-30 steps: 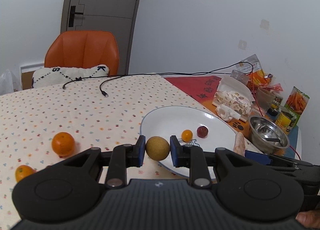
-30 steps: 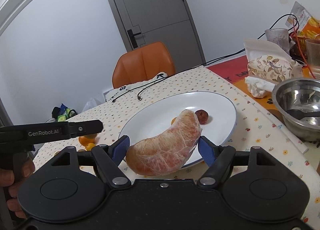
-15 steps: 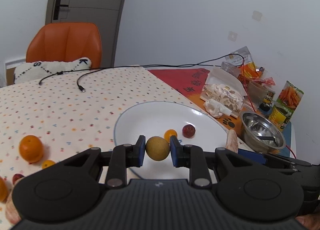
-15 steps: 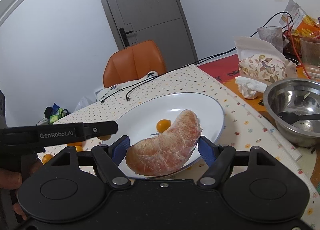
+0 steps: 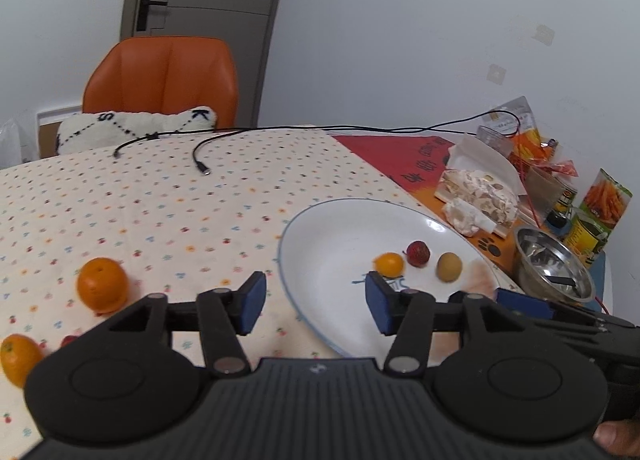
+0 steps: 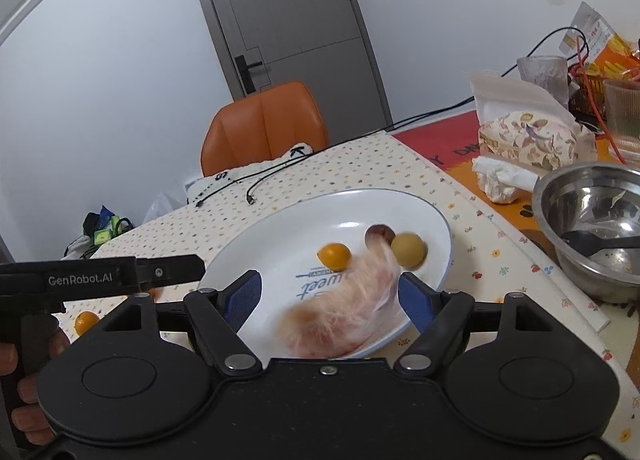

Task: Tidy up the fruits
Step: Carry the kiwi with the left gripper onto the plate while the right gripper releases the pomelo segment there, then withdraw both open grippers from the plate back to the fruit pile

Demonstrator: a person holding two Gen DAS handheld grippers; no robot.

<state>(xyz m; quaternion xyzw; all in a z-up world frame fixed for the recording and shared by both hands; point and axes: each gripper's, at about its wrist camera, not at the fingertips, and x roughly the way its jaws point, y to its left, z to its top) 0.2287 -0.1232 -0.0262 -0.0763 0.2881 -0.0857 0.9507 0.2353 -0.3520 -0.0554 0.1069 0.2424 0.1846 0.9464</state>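
The white plate (image 5: 320, 228) sits on the dotted tablecloth (image 5: 160, 200) and carries three small fruits in a row: a small orange fruit (image 5: 388, 264), a dark red fruit (image 5: 418, 253) touching it at its 2 o'clock, and a tan round fruit (image 5: 449, 267) just beside that, at its 4 o'clock. In the right wrist view a peeled pomelo segment (image 6: 344, 316) lies blurred on the near part of the plate (image 6: 280, 236), between the pads of the right gripper (image 6: 331, 297) but not touching either one (its jaws stand wide apart). Its far tip reaches up to the tan fruit (image 6: 407, 249) and the dark red one (image 6: 378, 233).

The left gripper (image 5: 314, 302) is also spread wide and holds nothing; it hangs over the plate's rim at 7 o'clock. Out on the cloth, at 9 o'clock from the plate, rests a large orange (image 5: 102, 285), with another orange fruit (image 5: 18, 358) near the frame's left edge. At 3 o'clock from the plate stands a steel bowl (image 5: 554, 270).
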